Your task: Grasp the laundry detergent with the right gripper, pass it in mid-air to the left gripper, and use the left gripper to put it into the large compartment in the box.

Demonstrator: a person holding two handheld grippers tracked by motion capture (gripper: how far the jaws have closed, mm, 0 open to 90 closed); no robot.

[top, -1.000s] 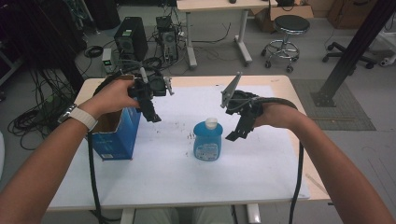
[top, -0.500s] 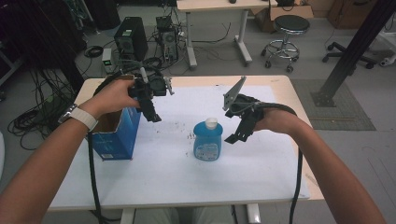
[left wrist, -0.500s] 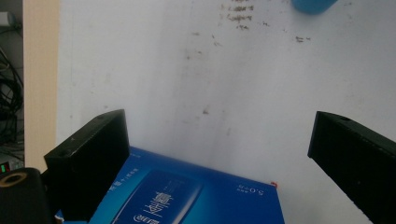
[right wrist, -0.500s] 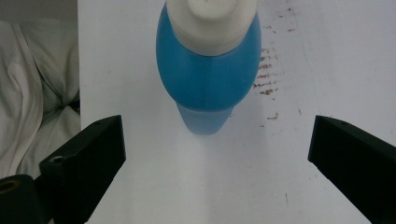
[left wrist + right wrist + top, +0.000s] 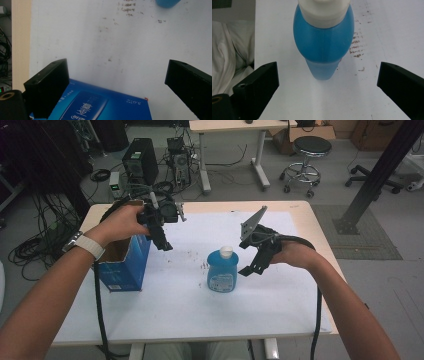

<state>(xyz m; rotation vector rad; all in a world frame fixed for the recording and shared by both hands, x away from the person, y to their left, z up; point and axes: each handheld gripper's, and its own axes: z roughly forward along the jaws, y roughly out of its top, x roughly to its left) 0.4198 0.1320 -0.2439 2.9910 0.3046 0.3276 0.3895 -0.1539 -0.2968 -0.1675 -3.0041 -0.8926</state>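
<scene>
Blue bottle [image 5: 222, 272] between two grippers

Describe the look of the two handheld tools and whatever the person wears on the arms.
Both tools, left tool and right tool, are black, each with two blocky black jaws. A black cable trails from each. The right one carries a grey three-cornered plate. The left wrist wears a white watch band; forearms are unsleeved.

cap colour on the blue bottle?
White. The cap tops the blue bottle, clearest in the right gripper view.
</scene>
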